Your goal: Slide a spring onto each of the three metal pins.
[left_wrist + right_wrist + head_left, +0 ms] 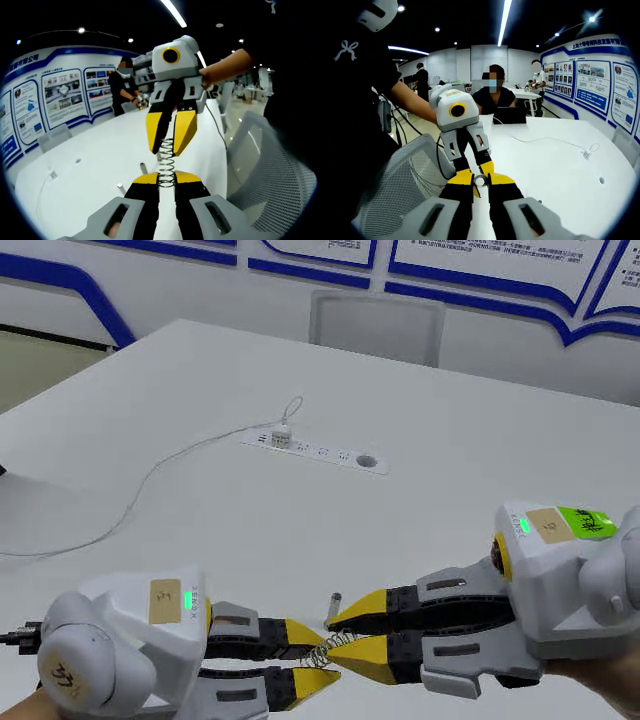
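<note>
Both the left gripper (pixel 167 175) and right gripper (pixel 480 178) pinch the thin silver coil spring (pixel 166 162) by its ends, so an uneven release could flick it away

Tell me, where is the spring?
In the head view, bottom centre, the spring bridges the tips of the left gripper and the right gripper.

Between the facing yellow fingertips (pixel 365 665), a thin coiled steel spring (pixel 322 648) bridges the gap. Just beyond them stands a short grey metal pin (pixel 334 601). Farther out the white tabletop (pixel 450 520) lies open up to a white socket strip (pixel 313 451) and its thin white cable (pixel 150 480).
</note>
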Demonstrator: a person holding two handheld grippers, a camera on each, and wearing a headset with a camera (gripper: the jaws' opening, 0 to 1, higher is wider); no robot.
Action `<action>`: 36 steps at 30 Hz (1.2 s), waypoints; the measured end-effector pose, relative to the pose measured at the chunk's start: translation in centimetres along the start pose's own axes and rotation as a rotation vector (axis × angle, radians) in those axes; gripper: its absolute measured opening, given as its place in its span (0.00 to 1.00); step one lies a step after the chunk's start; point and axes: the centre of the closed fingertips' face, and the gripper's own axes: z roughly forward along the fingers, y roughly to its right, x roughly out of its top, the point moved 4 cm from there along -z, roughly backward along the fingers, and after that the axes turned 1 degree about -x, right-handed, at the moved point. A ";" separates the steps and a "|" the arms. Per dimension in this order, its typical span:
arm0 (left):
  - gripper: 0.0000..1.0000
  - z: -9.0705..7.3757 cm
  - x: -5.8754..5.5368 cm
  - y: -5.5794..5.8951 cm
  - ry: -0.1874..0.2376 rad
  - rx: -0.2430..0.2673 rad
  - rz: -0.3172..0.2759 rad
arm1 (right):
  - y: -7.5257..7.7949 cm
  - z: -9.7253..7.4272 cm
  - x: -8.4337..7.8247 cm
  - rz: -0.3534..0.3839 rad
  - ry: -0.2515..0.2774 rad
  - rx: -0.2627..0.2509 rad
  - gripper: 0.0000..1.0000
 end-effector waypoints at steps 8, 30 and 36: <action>0.10 0.2 0.5 0.0 0.023 -0.003 -0.007 | 0.1 0.2 0.4 0.051 0.032 0.002 0.11; 0.24 -1.1 0.0 -1.2 0.059 0.065 -0.116 | 1.6 0.9 0.8 0.037 0.014 -0.052 0.10; 0.37 -1.8 -0.7 -1.5 0.056 0.089 -0.171 | 2.4 0.9 0.8 0.042 0.005 -0.064 0.10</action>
